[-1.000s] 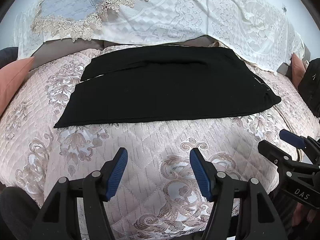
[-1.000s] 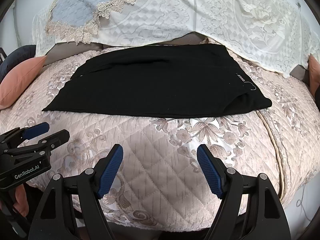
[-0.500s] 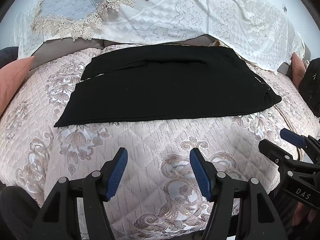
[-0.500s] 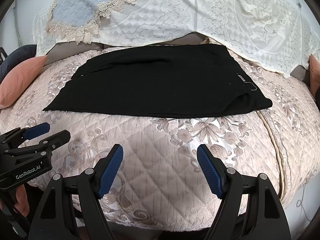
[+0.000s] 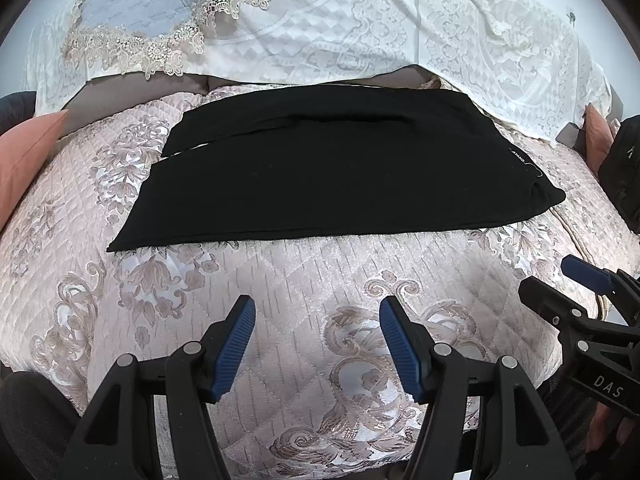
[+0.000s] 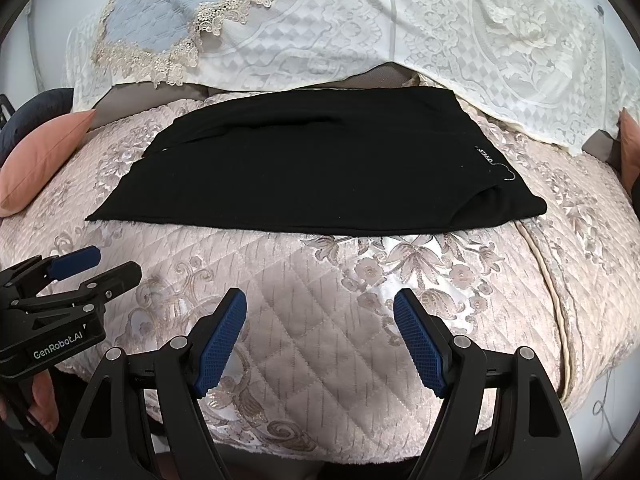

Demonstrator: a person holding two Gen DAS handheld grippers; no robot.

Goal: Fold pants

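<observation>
Surface: a bed under a pink quilted bedspread [image 5: 304, 280] with floral embroidery; a white lace cover [image 5: 360, 32] drapes the far side, and a salmon cushion [image 6: 44, 156] sits at the left edge.
Pants: the black pants [image 5: 340, 168] lie flat across the middle of the bedspread, apparently already folded leg over leg, waistband with its small label [image 6: 486, 156] to the right, hems to the left.
Left gripper: the left gripper [image 5: 316, 344] hovers over bare quilt on the near side, jaws spread wide, grasping nothing.
Right gripper: the right gripper [image 6: 320, 338] does likewise, released and empty, beside its partner.
Handling: the fabric looks soft, light and limp (likely a knit), so it should sag and drag on the textured quilt; pinching both layers at the hem corners [image 5: 116, 246], or at the waistband end, seems the surest hold.
Edges and room: the near long edge is straight and reachable; open quilt borders the near side and both ends, though the lace cover crowds the far edge.
</observation>
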